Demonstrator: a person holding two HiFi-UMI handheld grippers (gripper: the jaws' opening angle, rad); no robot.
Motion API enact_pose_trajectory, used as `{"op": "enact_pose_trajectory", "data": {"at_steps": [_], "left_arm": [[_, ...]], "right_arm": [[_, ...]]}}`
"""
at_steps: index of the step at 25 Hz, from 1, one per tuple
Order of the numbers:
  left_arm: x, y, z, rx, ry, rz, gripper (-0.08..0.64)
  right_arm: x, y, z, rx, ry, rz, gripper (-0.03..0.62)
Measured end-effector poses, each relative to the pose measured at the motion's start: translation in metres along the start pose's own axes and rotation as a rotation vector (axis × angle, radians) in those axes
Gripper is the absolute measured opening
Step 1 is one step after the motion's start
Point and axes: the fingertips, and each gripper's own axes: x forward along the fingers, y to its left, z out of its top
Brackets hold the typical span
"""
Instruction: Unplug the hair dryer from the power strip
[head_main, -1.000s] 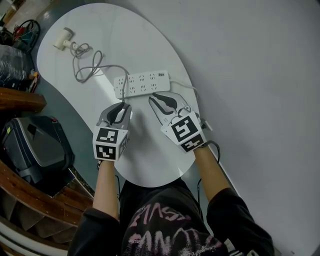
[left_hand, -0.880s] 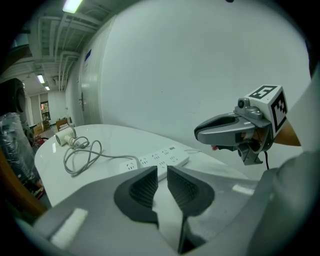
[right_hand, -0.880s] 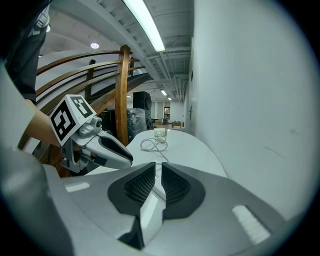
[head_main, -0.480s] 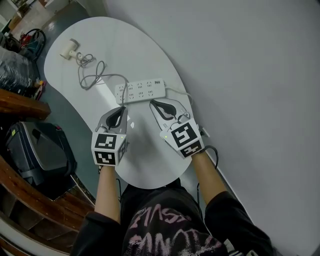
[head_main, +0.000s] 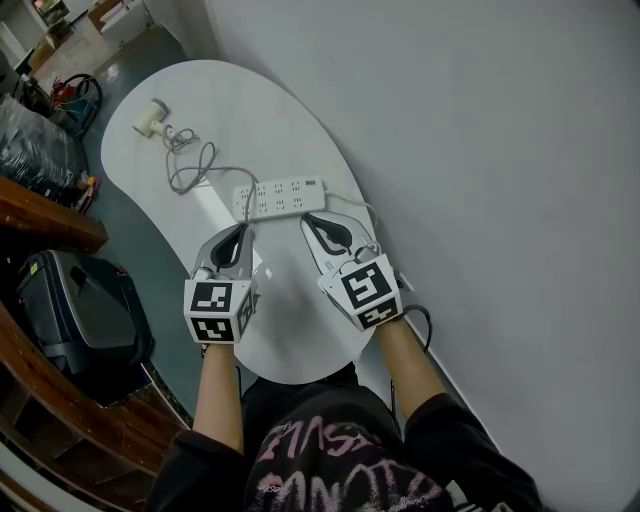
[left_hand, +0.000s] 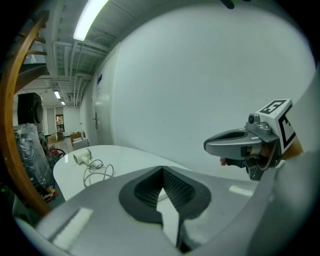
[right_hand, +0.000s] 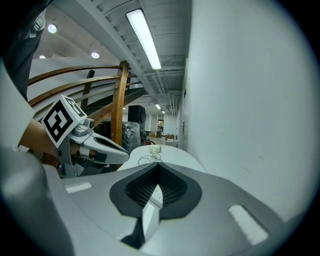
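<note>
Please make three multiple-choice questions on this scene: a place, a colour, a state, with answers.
1. Where is the hair dryer? A on the floor; B at the far end of the table; C on a chair.
2. What colour is the power strip? A black; B white; C red.
3. How are the left gripper and right gripper? A wide open; B shut on the hair dryer; C shut, empty.
Answers: B, it lies near the far rim; B, white casing; C, jaw tips meet on nothing.
</note>
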Motion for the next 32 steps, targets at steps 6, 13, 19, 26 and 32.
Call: {"op": "enact_pose_trajectory", "data": {"at_steps": [6, 13, 19, 26, 32], "left_arm": [[-0.017, 0.0, 0.021, 0.01, -0.056, 0.036, 0.006], [-0.042, -0.005, 0.044, 0.032, -0.124, 0.068, 0.006], [-0.064, -0.003, 0.066, 0.028, -0.186, 0.1, 0.006], [-0.084, -0.009, 0.088, 0.034, -0.232, 0.129, 0.006], [-0.099, -0.013, 0.099, 0.021, -0.275, 0.152, 0.006]], "right_arm": [[-0.014, 0.005, 0.016, 0.002, -0.041, -0.011, 0.014], [-0.034, 0.005, 0.033, 0.015, -0.083, -0.043, 0.014], [-0.052, 0.003, 0.047, 0.034, -0.119, -0.049, 0.014], [-0.066, 0.004, 0.072, 0.032, -0.174, -0.057, 0.011], [-0.084, -0.004, 0.076, 0.055, -0.196, -0.086, 0.011]]}}
